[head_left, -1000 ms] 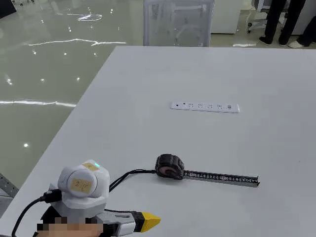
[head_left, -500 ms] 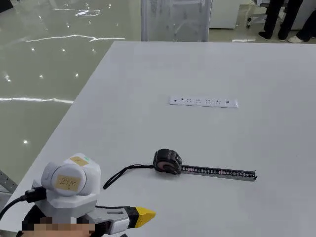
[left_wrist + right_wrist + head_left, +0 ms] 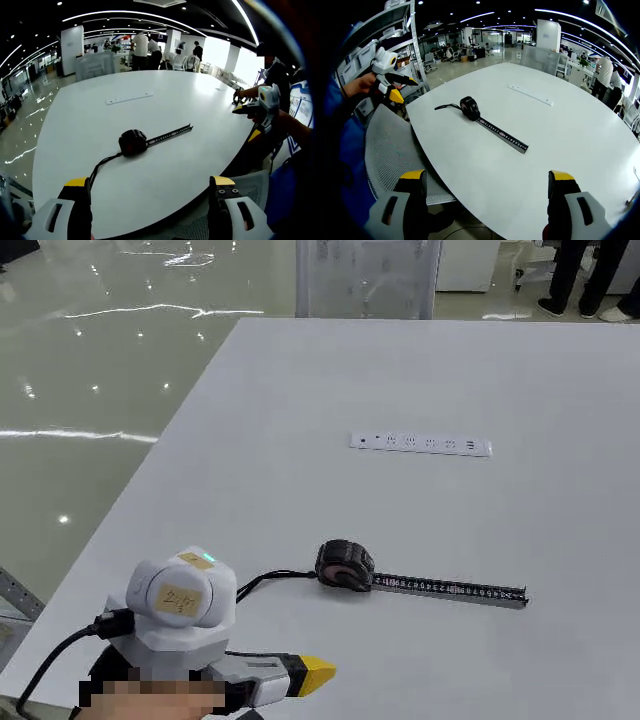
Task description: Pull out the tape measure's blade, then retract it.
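- Near the tabletop's (image 3: 400,370) near edge, toward its left side, lies the tape measure (image 3: 345,566). Its dark round case (image 3: 132,142) rests on the surface, and its blade (image 3: 450,590) is drawn out flat to the right, roughly along that edge.
- A dark wrist strap (image 3: 268,579) trails from the case toward the left edge.
- The left gripper (image 3: 150,182) hangs at the near-left corner with its fingers (image 3: 77,183) spread wide and nothing between them, well apart from the case.
- The right gripper (image 3: 486,175) sits back beyond the near edge, its fingers likewise released and empty, well apart from the blade's tip.
- With the blade lying out, the pull looks done and the retraction is what remains.
- Risk: if the lock is let go with nothing steadying the blade, it may whip back and its end hook may slam the case. The light case may also skid across the smooth tabletop toward the edge.
- Risk: a pinch on the rounded case could slip, the fingers could catch the wrist strap and drag the case sideways, or pressure on the blade could kink it.
- The case is the one housing on the tabletop. The blade runs out of its mouth, and how much is coiled inside cannot be told.
- A white power strip (image 3: 420,443) lies farther in toward the far edge, well apart from the tape measure.
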Tool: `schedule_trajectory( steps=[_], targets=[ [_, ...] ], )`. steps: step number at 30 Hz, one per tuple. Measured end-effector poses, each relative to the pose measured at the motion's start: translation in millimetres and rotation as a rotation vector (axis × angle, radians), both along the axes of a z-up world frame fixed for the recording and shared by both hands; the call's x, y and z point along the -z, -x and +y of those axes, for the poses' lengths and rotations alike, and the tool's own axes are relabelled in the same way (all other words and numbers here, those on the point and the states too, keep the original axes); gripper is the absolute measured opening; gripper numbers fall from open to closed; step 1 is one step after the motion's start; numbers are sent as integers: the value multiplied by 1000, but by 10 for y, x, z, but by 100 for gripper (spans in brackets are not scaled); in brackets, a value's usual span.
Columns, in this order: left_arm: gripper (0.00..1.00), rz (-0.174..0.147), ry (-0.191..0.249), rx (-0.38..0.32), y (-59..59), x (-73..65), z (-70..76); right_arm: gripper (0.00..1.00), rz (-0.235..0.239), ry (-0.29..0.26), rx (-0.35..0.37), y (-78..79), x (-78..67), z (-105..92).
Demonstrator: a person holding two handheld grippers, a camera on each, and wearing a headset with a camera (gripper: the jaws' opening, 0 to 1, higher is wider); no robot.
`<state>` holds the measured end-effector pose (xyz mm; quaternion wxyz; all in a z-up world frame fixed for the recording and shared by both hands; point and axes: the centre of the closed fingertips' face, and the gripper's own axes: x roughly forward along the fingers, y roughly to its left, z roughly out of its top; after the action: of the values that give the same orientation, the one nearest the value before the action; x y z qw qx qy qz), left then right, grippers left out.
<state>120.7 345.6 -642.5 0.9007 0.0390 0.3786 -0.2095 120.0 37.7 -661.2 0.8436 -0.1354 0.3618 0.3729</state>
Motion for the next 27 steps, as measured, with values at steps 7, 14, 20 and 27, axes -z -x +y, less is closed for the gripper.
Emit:
schedule_trajectory(
  steps=[7,14,20,27],
  targets=[
    [94,-11,-12,-16,-192,39,-52,96,10,2,-18,-99,68,34],
    [92,-3,-12,-18,-355,106,-125,95,23,13,-44,-190,141,59],
    [93,5,-15,-33,-447,179,-141,95,35,23,-62,-254,226,80],
    [95,9,9,-65,-554,284,-164,95,45,31,-81,-363,325,106]
  ],
)
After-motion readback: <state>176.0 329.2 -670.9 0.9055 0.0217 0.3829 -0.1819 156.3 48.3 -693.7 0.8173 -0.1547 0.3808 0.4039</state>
